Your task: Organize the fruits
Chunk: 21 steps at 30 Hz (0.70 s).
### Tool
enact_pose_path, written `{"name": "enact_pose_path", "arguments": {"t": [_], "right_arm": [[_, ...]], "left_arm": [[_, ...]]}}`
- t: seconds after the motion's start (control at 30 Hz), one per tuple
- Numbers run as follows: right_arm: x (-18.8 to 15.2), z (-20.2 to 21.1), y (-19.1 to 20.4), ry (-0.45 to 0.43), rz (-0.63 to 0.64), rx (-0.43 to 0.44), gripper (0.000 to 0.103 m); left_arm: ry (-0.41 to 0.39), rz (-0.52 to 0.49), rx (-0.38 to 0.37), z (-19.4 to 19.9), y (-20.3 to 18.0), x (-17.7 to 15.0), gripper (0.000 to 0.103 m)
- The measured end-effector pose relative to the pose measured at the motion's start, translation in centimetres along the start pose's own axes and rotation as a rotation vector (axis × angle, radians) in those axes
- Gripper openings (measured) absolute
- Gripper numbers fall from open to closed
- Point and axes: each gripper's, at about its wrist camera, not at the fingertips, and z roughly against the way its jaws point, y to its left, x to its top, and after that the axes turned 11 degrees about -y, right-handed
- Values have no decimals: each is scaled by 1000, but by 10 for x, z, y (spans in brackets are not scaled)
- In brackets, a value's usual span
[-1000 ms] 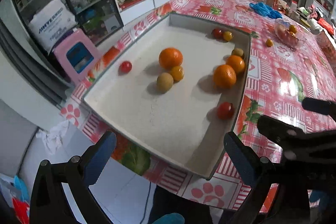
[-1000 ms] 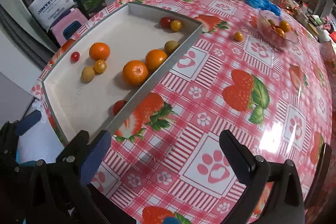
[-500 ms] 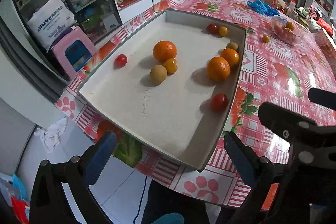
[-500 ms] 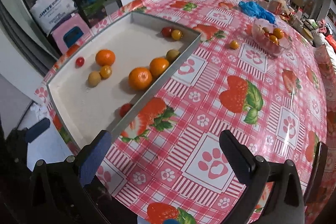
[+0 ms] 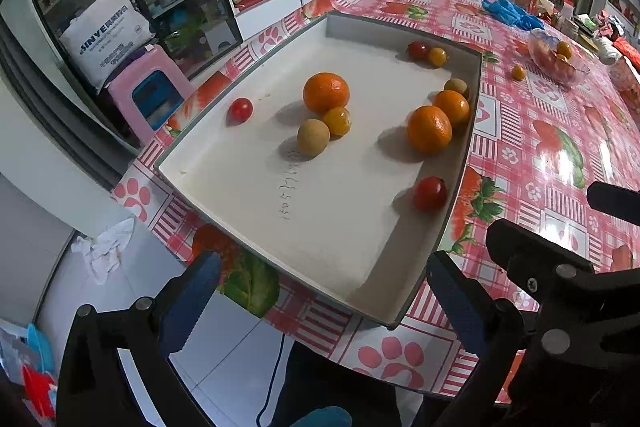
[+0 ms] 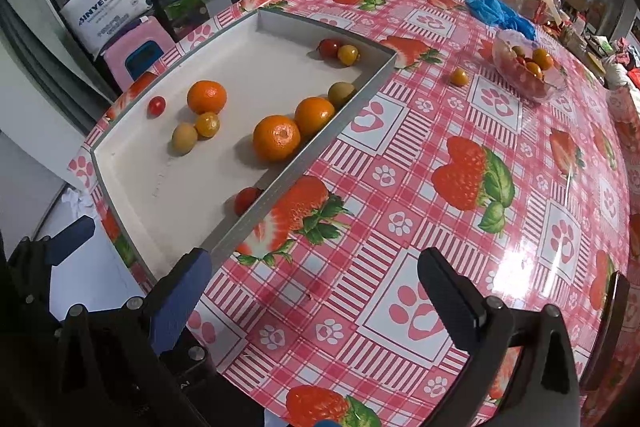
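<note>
Fruit spread in white tray (image 5: 224,183) on tabletop (image 6: 440,187), both hand-held grippers empty.
Left hand-held gripper (image 5: 320,291) w/ fingers spread wide, hovering at tray's near edge, holding nothing; right hand-held gripper (image 6: 312,287) likewise spread, above checked cloth just beside tray's corner. Tray holds three oranges: one mid-tray (image 5: 326,93), two touching by the right wall (image 5: 429,129) (image 5: 452,105). Also red tomatoes near left wall (image 5: 240,109), near right wall (image 5: 430,192) & at far corner (image 5: 417,49). Brownish round fruit (image 5: 313,136) touches a small yellow-orange one (image 5: 337,121). Clear bowl (image 6: 528,67) w/ more small fruit sits well apart; one small orange fruit (image 6: 459,77) loose on cloth near it.
</note>
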Motion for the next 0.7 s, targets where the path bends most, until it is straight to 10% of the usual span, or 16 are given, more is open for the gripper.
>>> {"name": "enact_pose_path", "arguments": {"t": [0.7], "right_arm": [[-2, -4, 3, 17, 12, 2, 103]], "left_arm": [[5, -1, -1, -2, 0, -2, 103]]}}
